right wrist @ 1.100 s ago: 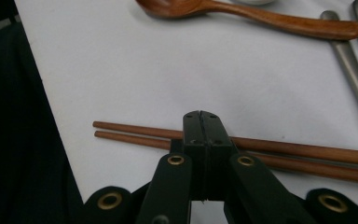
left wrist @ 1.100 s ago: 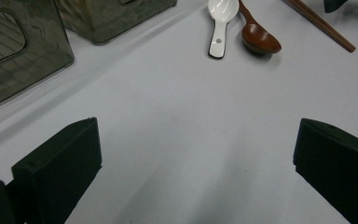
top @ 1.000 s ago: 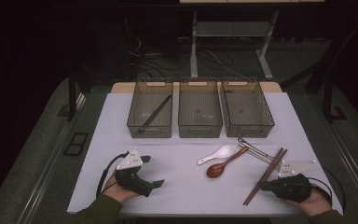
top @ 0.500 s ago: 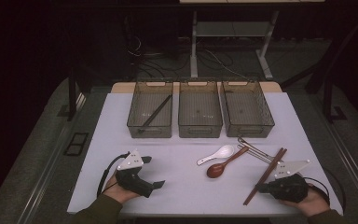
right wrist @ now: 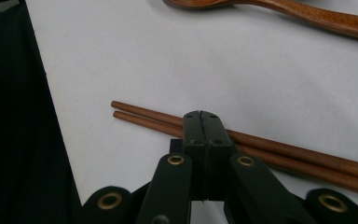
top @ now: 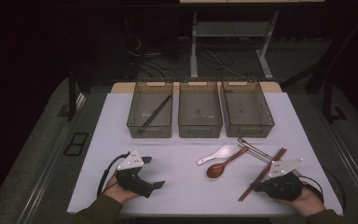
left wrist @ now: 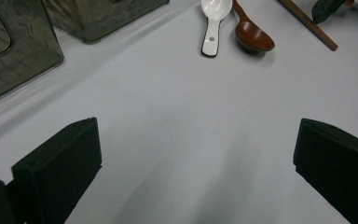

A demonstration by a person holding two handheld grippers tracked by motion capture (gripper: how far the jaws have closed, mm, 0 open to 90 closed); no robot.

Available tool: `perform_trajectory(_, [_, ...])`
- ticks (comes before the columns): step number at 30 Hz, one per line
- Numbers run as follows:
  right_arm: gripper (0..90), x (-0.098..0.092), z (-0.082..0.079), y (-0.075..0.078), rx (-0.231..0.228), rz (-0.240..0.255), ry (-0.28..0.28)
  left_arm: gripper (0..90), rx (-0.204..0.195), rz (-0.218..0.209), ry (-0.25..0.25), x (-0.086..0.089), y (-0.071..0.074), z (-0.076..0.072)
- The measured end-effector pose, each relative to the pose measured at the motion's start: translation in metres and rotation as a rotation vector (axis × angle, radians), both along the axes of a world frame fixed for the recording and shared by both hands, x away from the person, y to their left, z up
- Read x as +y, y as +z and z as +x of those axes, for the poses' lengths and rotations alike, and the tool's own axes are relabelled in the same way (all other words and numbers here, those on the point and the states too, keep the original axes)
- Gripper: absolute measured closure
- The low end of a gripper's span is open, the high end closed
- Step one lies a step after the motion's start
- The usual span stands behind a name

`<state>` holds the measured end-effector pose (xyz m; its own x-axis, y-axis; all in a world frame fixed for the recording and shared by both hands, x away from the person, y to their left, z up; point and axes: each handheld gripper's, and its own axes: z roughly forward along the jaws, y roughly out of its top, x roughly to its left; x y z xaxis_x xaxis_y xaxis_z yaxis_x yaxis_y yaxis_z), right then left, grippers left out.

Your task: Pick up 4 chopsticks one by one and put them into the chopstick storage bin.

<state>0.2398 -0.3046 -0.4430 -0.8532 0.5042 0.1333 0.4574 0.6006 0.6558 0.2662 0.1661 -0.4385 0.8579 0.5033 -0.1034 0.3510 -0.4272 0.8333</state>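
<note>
Chopsticks (right wrist: 279, 156) under right hand-held gripper (right wrist: 201, 122), jaws together, empty; left (left wrist: 193, 154) wide open.

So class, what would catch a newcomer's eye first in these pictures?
Three clear bins stand in a row at the far side of the white table; the left one holds a dark stick. Nearer, a white spoon and a brown spoon lie side by side. At right, brown chopsticks lie by the shut right hand-held gripper.

Three clear bins (top: 200, 114) in row; white spoon (top: 216, 154) beside wooden spoon (top: 223, 164).
</note>
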Motion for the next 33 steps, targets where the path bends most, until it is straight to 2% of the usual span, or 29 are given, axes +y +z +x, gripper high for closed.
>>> perform_trajectory(13, [89.7,0.013,0.007,0.001,-0.015,0.003,0.008,0.6,0.003,-0.009,0.004,0.000,0.000,0.000])
perform_trajectory(26, [89.7,0.021,0.019,0.001,-0.031,0.023,-0.031,0.6,0.005,-0.007,0.003,0.000,0.000,0.000])
perform_trajectory(28, [89.7,0.022,0.021,0.003,-0.042,0.010,-0.028,0.6,0.002,-0.008,0.004,0.000,0.000,0.000])
perform_trajectory(33, [89.8,0.018,0.018,0.007,-0.044,0.043,-0.025,0.6,0.001,-0.015,0.003,0.001,0.000,0.000])
